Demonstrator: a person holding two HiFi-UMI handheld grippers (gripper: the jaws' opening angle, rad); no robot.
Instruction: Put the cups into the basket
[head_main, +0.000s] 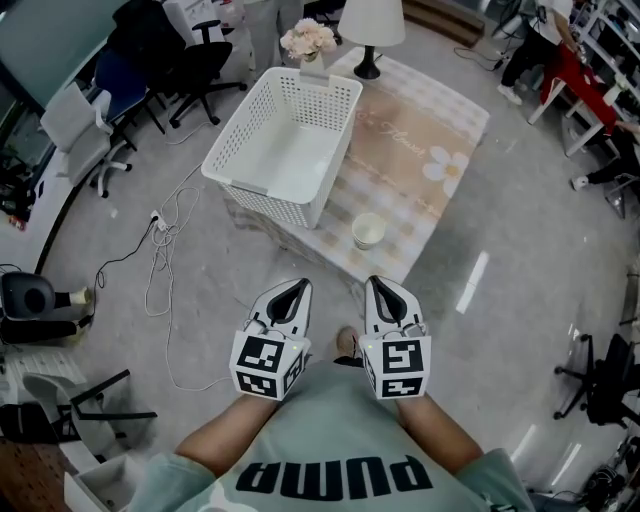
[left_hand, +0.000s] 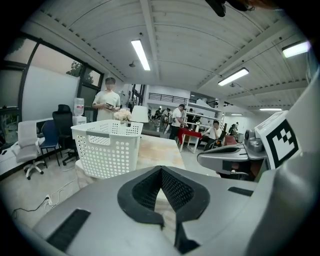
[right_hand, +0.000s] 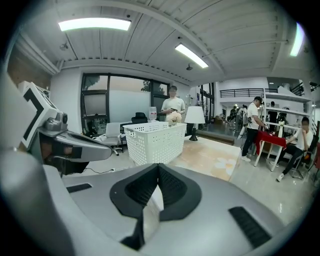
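Note:
One pale cup (head_main: 368, 230) stands upright near the front edge of the low table (head_main: 430, 130). The white perforated basket (head_main: 270, 205) sits on the table's left side and looks bare inside. My left gripper (head_main: 297, 288) and right gripper (head_main: 378, 285) are side by side close to my body, short of the table, both pointing towards it. Each has its jaws together with nothing held. The left gripper view shows the basket (left_hand: 107, 147) ahead beyond its shut gripper (left_hand: 161, 169); the right gripper view shows the basket (right_hand: 155, 141) past its shut gripper (right_hand: 158, 166). The cup is hidden in both gripper views.
A lamp (head_main: 371, 25) and a flower vase (head_main: 309, 40) stand at the table's far end. Office chairs (head_main: 200, 60) and a loose cable (head_main: 165, 260) lie to the left on the floor. A person (left_hand: 106, 105) stands behind the basket; others sit at the far right.

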